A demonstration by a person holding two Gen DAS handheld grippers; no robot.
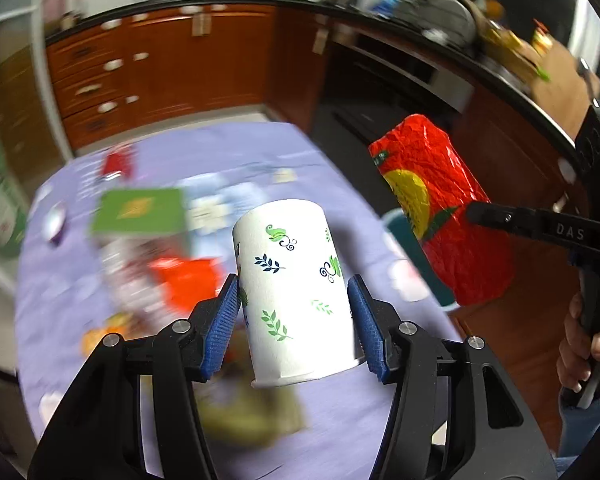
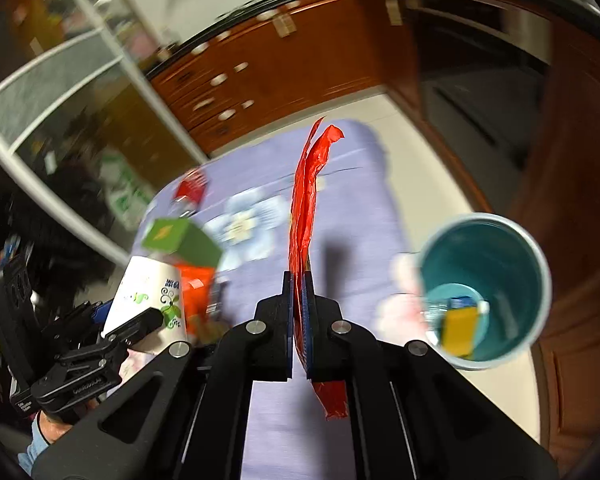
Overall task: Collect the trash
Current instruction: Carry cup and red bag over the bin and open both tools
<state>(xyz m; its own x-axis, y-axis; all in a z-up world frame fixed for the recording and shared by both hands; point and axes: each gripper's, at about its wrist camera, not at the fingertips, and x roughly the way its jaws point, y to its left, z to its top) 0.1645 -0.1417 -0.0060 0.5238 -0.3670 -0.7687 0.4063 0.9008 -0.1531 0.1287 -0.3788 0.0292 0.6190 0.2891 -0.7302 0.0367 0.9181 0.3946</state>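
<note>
My left gripper (image 1: pixel 293 282) is shut on a white paper cup (image 1: pixel 296 280) printed with green and blue leaves. The blue pads (image 1: pixel 228 320) press on both its sides, and its rim points toward the camera. The cup hangs above the purple-clothed table (image 1: pixel 228 148). My right gripper (image 2: pixel 299 276) is shut on a crumpled red wrapper (image 2: pixel 306 200), which stands up edge-on between the pads. The left wrist view shows that wrapper (image 1: pixel 432 200) broadside, right of the cup. A teal bin (image 2: pixel 540 264) stands past the table's right edge, with a yellow piece inside. In the right wrist view the cup (image 2: pixel 148 300) is at lower left.
A green box (image 1: pixel 140 210), an orange wrapper (image 1: pixel 188 280) and other blurred litter lie on the table. A small red packet (image 1: pixel 118 164) sits at its far end. Brown kitchen cabinets (image 1: pixel 180 64) ring the room. A person's hand (image 1: pixel 580 356) grips the right handle.
</note>
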